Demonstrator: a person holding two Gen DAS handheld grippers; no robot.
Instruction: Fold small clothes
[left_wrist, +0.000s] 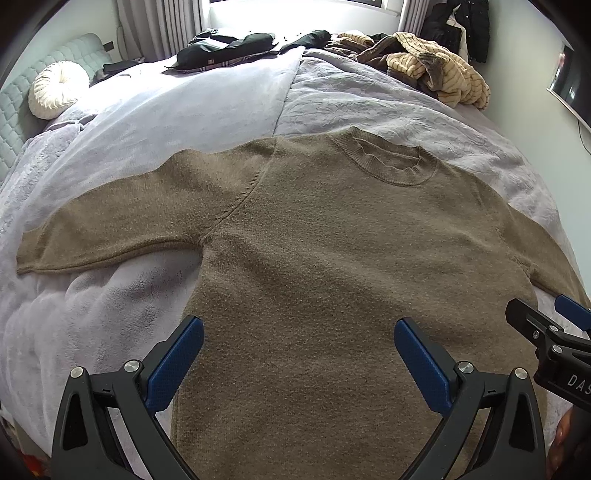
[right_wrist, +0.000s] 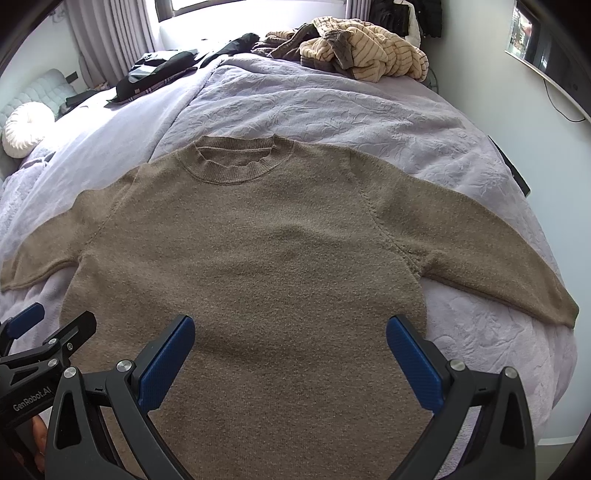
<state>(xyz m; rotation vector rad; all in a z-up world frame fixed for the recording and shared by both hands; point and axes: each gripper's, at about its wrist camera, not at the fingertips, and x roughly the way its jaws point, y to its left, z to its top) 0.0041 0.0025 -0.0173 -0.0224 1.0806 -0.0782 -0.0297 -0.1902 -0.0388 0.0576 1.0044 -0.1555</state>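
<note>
A brown knit sweater (left_wrist: 332, 251) lies flat, front up, on the bed, collar far, both sleeves spread out sideways; it also shows in the right wrist view (right_wrist: 258, 258). My left gripper (left_wrist: 299, 332) is open and empty, hovering above the sweater's lower left part. My right gripper (right_wrist: 291, 332) is open and empty above the lower right part. The right gripper shows at the right edge of the left wrist view (left_wrist: 554, 332). The left gripper shows at the left edge of the right wrist view (right_wrist: 40, 336). The sweater's hem is hidden below both views.
The lilac bedspread (right_wrist: 332, 107) covers the bed. A heap of striped cream and brown clothes (right_wrist: 365, 55) lies at the far right. Black garments (left_wrist: 229, 48) lie at the far middle. A round white cushion (left_wrist: 55, 88) sits far left. A wall screen (right_wrist: 554, 62) hangs at right.
</note>
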